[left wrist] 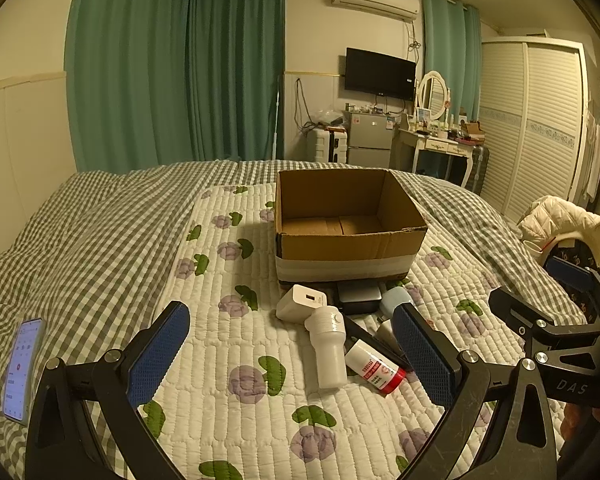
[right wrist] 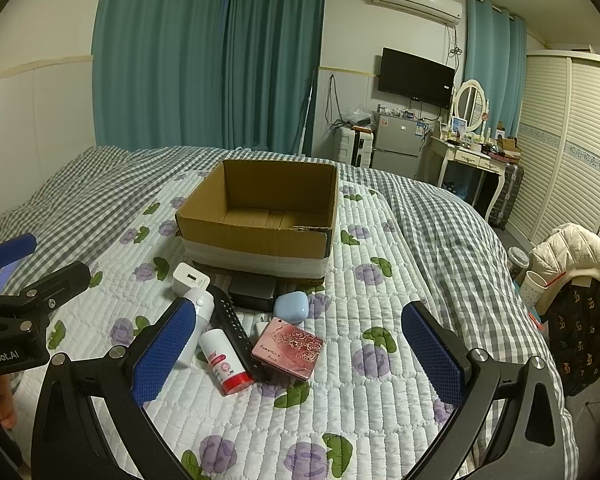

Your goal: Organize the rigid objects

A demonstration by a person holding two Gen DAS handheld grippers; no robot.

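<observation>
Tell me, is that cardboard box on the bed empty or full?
Empty, as far as shown: the cardboard box has its top open and only its bare brown floor shows inside.

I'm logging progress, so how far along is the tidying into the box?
Nothing looks done: the cardboard box is empty. Nothing is in hand; the left claw and right claw are open. The white charger, pink case and the other items are left on the quilt.

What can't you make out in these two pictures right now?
- Pink tin: hidden in the left wrist view behind the left gripper's finger.
- White bottle: lower part hidden in the right wrist view by a finger.
- Small white item between remote and tin: too hidden to identify.
</observation>
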